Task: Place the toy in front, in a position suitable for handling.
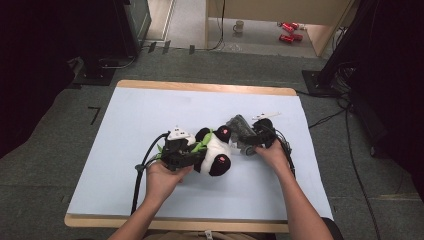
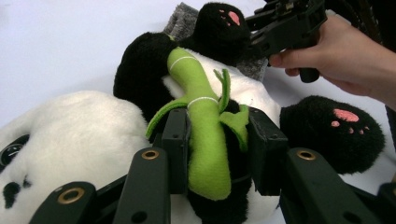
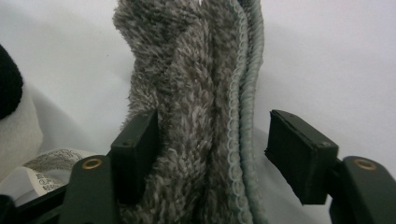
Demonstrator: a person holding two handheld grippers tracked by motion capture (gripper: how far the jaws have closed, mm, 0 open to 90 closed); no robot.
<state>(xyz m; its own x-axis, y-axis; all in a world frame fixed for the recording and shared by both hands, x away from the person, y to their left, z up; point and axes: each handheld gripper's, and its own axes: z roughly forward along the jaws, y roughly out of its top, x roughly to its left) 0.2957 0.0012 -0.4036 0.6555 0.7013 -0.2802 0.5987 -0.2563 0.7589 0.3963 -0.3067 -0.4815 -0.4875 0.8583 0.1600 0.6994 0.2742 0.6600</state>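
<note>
The panda plush toy (image 1: 212, 150) lies on its back near the middle of the tabletop (image 1: 125, 150), a little toward the person's edge, its black paws with pink pads turned up. A green felt bamboo stalk (image 2: 205, 135) runs along its white belly, with small leaves sticking out to the sides. In the left gripper view the left gripper (image 2: 215, 154) is clenched on the toy: both pads press against the plush at the lower part of the stalk, which stands between them. In the high view the left hand (image 1: 162, 177) holds that gripper at the toy's left side, with its black cable (image 1: 137, 185) trailing back toward the near edge.

Just behind the toy, on its far right side, lies a grey fuzzy cloth (image 1: 239, 125) with a pale stitched hem, touching the upper paw. The right gripper (image 3: 212, 144) straddles a bunched fold of it: one pad rests against the pile, while the other stands clear of the hem with a gap showing, so the cloth is between the jaws but not yet pinched. The right hand (image 1: 270, 150) holds this gripper just beside the toy's right paw. A white sewn-in label (image 3: 44, 179) shows at the lower left of the right gripper view.
</note>
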